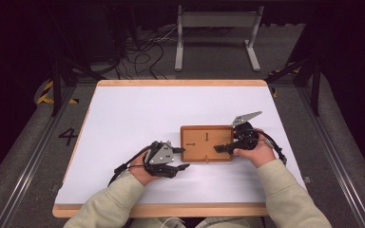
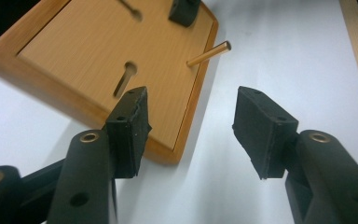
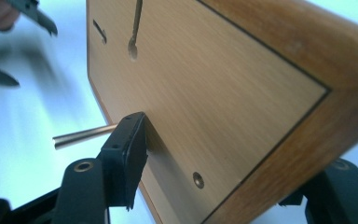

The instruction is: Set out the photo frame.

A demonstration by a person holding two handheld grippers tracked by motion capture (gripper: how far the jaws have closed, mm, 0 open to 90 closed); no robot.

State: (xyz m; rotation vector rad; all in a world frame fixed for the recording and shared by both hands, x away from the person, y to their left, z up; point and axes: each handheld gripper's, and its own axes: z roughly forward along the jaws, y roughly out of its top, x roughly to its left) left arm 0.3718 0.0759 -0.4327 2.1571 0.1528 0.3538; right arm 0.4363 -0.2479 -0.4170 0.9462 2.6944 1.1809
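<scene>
A wooden board (image 1: 195,135) with a raised rim lies on the white table (image 1: 133,114). Two keyhole slots (image 2: 125,77) are cut in its panel, and a thin metal pin (image 1: 206,160) sticks out of its near edge. My left gripper (image 1: 185,158) hovers open just off the board's near left corner, nothing between its pads (image 2: 135,126). My right gripper (image 1: 221,151) straddles the board's near right corner (image 3: 279,154). One of its pads (image 3: 126,158) sits close over the panel, a thin shadow between them. The rim hides its other pad.
The table's wooden edge (image 1: 161,210) runs along the front. A metal stand (image 1: 216,35) and loose cables (image 1: 142,52) sit on the floor beyond the far side. White surface stretches left of the board and behind it.
</scene>
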